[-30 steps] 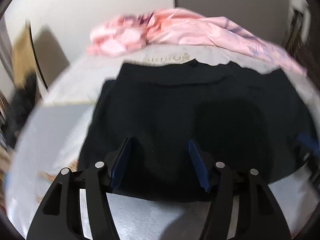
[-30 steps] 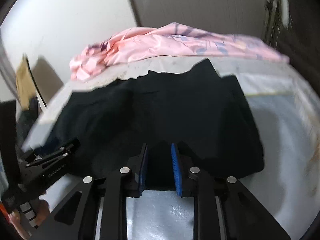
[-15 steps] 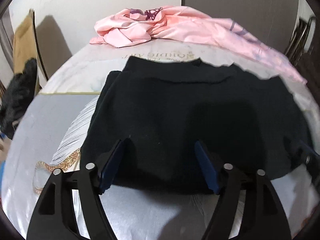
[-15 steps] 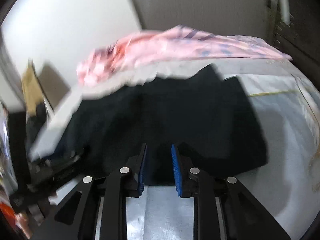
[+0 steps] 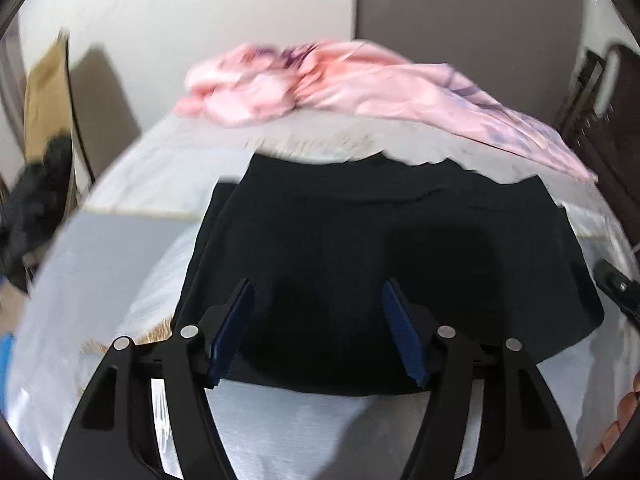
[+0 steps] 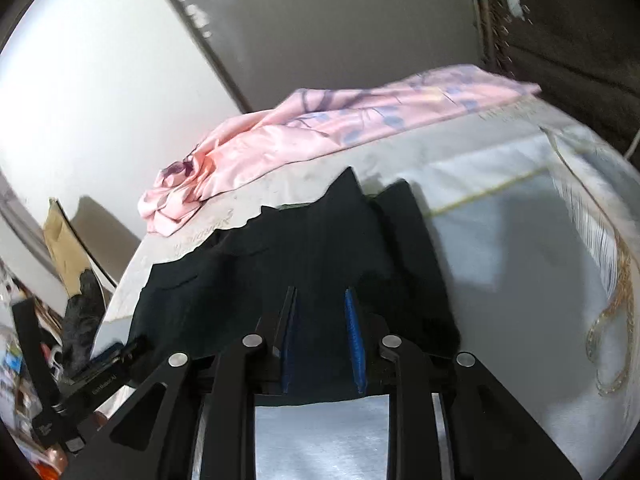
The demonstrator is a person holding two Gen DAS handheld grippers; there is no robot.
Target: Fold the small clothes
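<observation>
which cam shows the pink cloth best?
Right wrist: the pink cloth is fairly sharp, with its blue-purple print and bunched end visible behind the black garment. Left wrist shows its whole spread, but motion-blurred.

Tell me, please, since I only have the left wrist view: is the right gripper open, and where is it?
Observer: The right gripper is open, with only a narrow gap, above the near hem of the black garment.
Operator: Thank you. How does the garment's far right corner lie?
Observer: It rises to a pointed tip, and a second dark layer lies beside it.
Operator: And my left gripper?
Observer: The left gripper shows here by the garment's left edge, its body bearing small white lettering.
</observation>
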